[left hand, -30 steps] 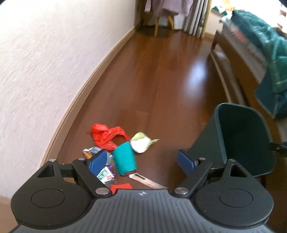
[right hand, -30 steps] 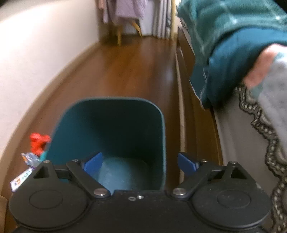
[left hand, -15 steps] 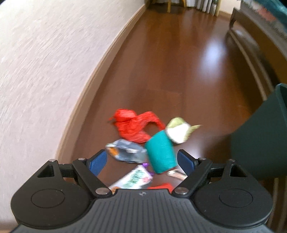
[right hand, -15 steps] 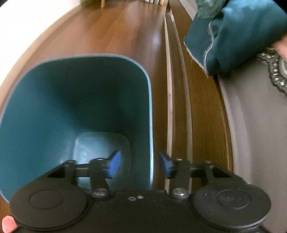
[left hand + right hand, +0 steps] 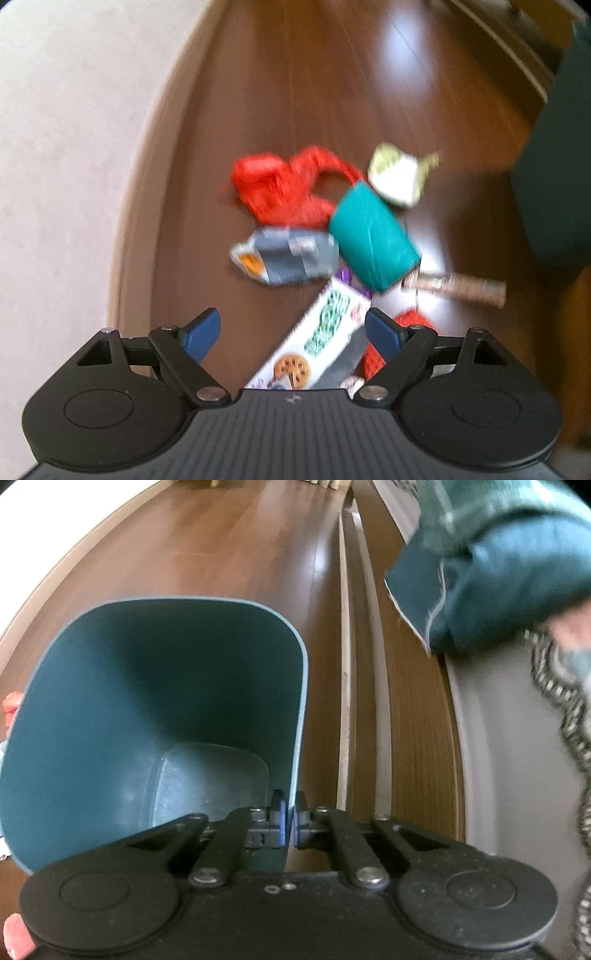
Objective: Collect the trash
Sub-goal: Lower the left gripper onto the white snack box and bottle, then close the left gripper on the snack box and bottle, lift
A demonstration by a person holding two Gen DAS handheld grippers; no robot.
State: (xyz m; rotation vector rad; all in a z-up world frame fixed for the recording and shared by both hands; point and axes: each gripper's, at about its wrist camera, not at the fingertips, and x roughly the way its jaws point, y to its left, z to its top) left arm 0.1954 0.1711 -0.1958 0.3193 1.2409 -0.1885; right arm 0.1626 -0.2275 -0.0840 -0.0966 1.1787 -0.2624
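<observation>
Clamping the bin wall [image 5: 301, 709], the right hand-held gripper [image 5: 289, 821] grips while the left hand-held gripper [image 5: 291, 332] hovers released over trash [image 5: 321, 332].

The right gripper [image 5: 289, 818] has its jaws clamped on the right wall of a dark teal trash bin [image 5: 110, 686], at the rim. The bin stands on the wooden floor [image 5: 229, 546], beside a bed frame [image 5: 417, 738] with a teal blanket [image 5: 480, 579].
</observation>
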